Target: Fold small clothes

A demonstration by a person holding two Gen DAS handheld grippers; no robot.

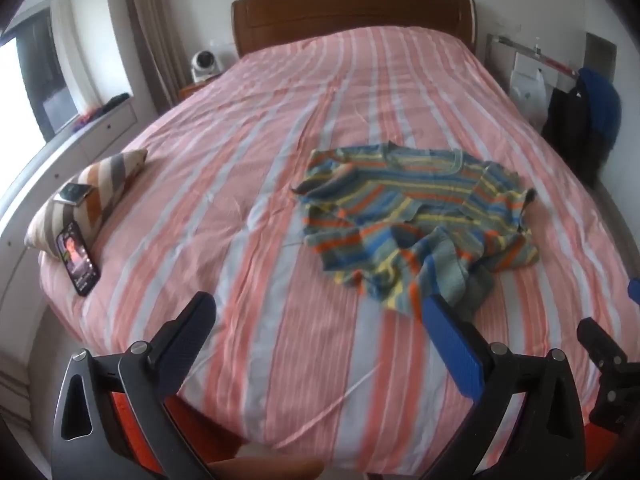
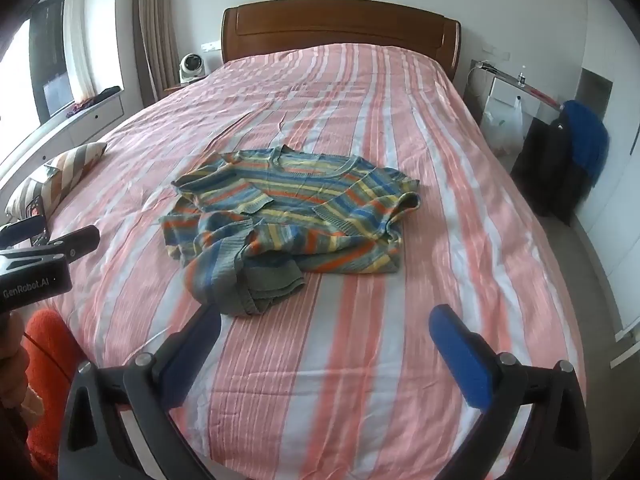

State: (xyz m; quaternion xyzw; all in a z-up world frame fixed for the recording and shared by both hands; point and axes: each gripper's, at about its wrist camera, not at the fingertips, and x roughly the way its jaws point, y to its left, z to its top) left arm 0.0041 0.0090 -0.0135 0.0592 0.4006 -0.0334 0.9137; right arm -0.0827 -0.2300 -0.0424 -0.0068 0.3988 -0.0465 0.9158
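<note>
A small knit sweater with blue, orange, yellow and grey stripes lies rumpled on the pink striped bed, sleeves folded in and its hem bunched toward me. It also shows in the right wrist view. My left gripper is open and empty, above the bed near its foot, left of the sweater's hem. My right gripper is open and empty, just short of the bunched hem. The left gripper's body shows at the left edge of the right wrist view.
A striped cushion with a watch-like device on it and a phone leaning against it lie at the bed's left edge. A wooden headboard stands at the far end. Dark and blue clothes hang at the right.
</note>
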